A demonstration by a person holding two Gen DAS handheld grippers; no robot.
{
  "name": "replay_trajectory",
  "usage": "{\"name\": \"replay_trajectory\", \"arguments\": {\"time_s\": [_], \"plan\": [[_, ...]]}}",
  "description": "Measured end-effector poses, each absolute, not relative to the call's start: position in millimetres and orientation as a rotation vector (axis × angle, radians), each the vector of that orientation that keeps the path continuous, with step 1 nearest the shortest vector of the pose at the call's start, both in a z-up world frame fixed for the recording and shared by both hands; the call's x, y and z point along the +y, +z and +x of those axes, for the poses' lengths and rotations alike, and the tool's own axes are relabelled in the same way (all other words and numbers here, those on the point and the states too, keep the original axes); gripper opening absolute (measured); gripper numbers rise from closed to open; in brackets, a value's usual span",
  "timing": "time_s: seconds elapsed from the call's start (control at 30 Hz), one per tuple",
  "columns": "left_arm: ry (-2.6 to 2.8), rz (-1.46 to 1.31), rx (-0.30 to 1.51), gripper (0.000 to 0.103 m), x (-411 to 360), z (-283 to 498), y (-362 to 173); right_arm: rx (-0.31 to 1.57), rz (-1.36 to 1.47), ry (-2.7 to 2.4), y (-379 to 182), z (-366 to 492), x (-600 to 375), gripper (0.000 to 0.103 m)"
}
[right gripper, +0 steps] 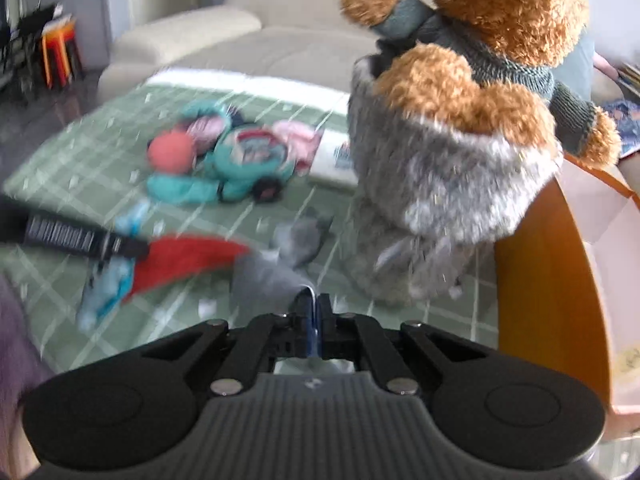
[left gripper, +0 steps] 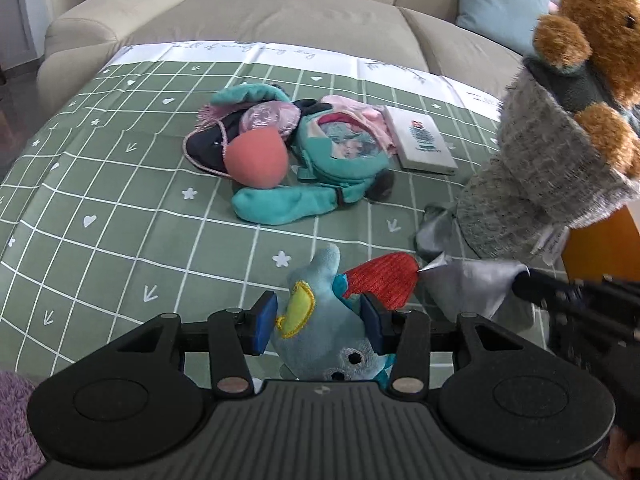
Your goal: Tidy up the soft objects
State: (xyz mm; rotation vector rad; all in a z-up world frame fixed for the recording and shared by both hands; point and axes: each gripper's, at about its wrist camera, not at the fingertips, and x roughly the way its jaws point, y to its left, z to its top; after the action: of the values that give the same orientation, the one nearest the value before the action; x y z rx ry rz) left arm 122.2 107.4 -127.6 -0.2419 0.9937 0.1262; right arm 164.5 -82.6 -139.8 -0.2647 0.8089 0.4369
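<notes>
A blue plush toy [left gripper: 320, 320] with a yellow patch and a red fin [left gripper: 382, 280] lies on the green checked cloth [left gripper: 120, 200]. My left gripper [left gripper: 318, 322] straddles its body with the jaws partly closed against it. My right gripper [right gripper: 316, 312] is shut on a grey silky cloth [right gripper: 264, 276], which also shows in the left wrist view [left gripper: 476, 284]. A brown teddy bear [right gripper: 500, 20] sits in a grey furry bag [right gripper: 432, 192] on the right. The right wrist view is blurred.
A pile of soft things lies mid-cloth: a teal pouch [left gripper: 344, 148], a salmon ball [left gripper: 256, 160], pink and dark fabric. A white box [left gripper: 420, 144] lies beside it. A beige sofa [left gripper: 280, 12] stands behind. An orange edge [right gripper: 552, 280] is at the right.
</notes>
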Motion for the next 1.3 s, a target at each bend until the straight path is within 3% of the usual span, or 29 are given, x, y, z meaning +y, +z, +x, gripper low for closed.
{"name": "replay_trajectory", "arguments": {"time_s": [0.13,0.17,0.2,0.27,0.37,0.47,0.63,0.7,0.9,1.0,1.07,1.13,1.3], "plan": [[0.135,-0.244,0.99,0.053,111,128,-134,0.825,-0.195,0.448,-151,194,-71,0.007],[0.133,-0.243,0.993,0.053,111,129,-135,0.844,-0.182,0.455,-155,200,-69,0.012],[0.131,-0.245,0.994,0.053,112,129,-137,0.864,-0.168,0.463,-161,206,-66,0.02],[0.129,-0.245,0.996,0.053,112,131,-140,0.897,-0.127,0.465,-169,211,-65,0.057],[0.139,-0.243,1.005,0.053,113,136,-146,0.914,-0.056,0.481,-175,211,-67,0.072],[0.142,-0.244,1.019,0.054,114,140,-152,0.931,-0.061,0.491,-184,215,-62,0.081],[0.134,-0.223,1.016,0.056,112,142,-156,0.928,-0.086,0.501,-198,217,-53,0.084],[0.133,-0.226,1.016,0.056,112,144,-157,0.904,-0.137,0.51,-200,213,-45,0.084],[0.128,-0.228,1.015,0.056,112,144,-158,0.842,-0.231,0.52,-202,203,-33,0.069],[0.128,-0.222,1.015,0.056,111,144,-158,0.825,-0.235,0.515,-200,202,-36,0.05],[0.126,-0.22,1.015,0.056,111,144,-157,0.818,-0.238,0.518,-197,200,-38,0.024],[0.124,-0.216,1.014,0.056,111,143,-157,0.819,-0.25,0.529,-195,199,-38,0.005],[0.12,-0.206,1.004,0.056,111,139,-152,0.813,-0.253,0.532,-190,197,-39,0.0]]}}
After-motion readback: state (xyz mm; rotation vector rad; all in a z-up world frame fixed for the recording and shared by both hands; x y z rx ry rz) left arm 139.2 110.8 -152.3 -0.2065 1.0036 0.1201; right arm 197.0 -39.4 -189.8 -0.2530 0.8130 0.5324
